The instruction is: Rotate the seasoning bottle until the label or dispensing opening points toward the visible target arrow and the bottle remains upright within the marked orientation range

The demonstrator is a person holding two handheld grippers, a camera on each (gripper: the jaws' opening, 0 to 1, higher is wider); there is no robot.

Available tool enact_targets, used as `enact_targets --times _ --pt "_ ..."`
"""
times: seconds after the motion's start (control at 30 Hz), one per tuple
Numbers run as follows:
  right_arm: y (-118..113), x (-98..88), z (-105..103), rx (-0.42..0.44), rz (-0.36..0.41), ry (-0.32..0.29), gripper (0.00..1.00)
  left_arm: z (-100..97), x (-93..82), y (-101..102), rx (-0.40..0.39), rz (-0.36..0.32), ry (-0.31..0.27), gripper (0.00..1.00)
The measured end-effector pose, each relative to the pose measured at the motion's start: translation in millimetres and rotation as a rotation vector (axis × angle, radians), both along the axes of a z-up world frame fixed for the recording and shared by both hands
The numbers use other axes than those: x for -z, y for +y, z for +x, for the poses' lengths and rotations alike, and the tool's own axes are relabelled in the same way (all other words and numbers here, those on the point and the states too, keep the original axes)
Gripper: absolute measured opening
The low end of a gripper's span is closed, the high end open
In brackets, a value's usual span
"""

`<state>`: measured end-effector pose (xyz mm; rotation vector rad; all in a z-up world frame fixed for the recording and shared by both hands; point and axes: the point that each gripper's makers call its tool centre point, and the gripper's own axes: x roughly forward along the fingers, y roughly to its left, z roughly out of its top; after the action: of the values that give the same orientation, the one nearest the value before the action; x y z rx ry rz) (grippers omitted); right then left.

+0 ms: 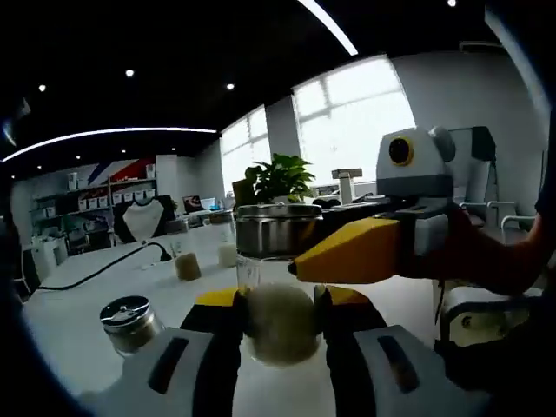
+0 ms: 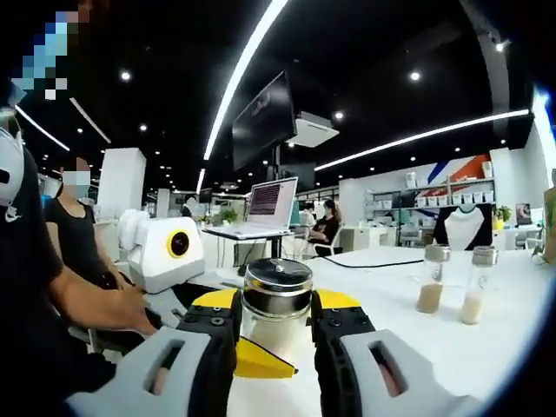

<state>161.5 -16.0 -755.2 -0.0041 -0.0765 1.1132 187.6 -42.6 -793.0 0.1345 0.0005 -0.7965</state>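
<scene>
Seasoning bottle (image 1: 279,300) stands upright at 6 o'clock on the white table (image 1: 78,334). Left gripper (image 1: 280,314) clamps its glass body; right gripper (image 2: 276,306) clamps the metal cap (image 2: 277,287). No target arrow or label discernible; rotation progress cannot be judged.

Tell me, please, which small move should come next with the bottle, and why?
Probably a slow twist of the metal cap by the right gripper. The left gripper clamps the seasoning bottle at its glass body, upright, while the right closes around the cap. No target arrow shows, so turn slowly.
</scene>
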Motion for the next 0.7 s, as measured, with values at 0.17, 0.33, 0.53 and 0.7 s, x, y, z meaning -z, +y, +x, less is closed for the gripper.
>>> enact_targets --times 0.17,0.33,0.53,0.7 --pt "3.7 1.6 4.6 0.085 -0.009 0.003 0.32 2.5 0.5 5.2 -0.094 0.057 -0.033 0.37" --pt "3.8 2.5 8.2 0.183 0.002 0.013 0.32 3.0 0.0 5.8 -0.119 0.017 -0.024 0.37" --pt "8.0 10.5 12.4 0.265 -0.031 -0.001 0.33 3.4 8.7 8.8 -0.168 0.018 -0.018 0.37" --pt "8.8 12.6 9.3 0.191 -0.058 0.007 0.32 -4.9 11.1 9.9 -0.092 -0.016 -0.003 0.38"
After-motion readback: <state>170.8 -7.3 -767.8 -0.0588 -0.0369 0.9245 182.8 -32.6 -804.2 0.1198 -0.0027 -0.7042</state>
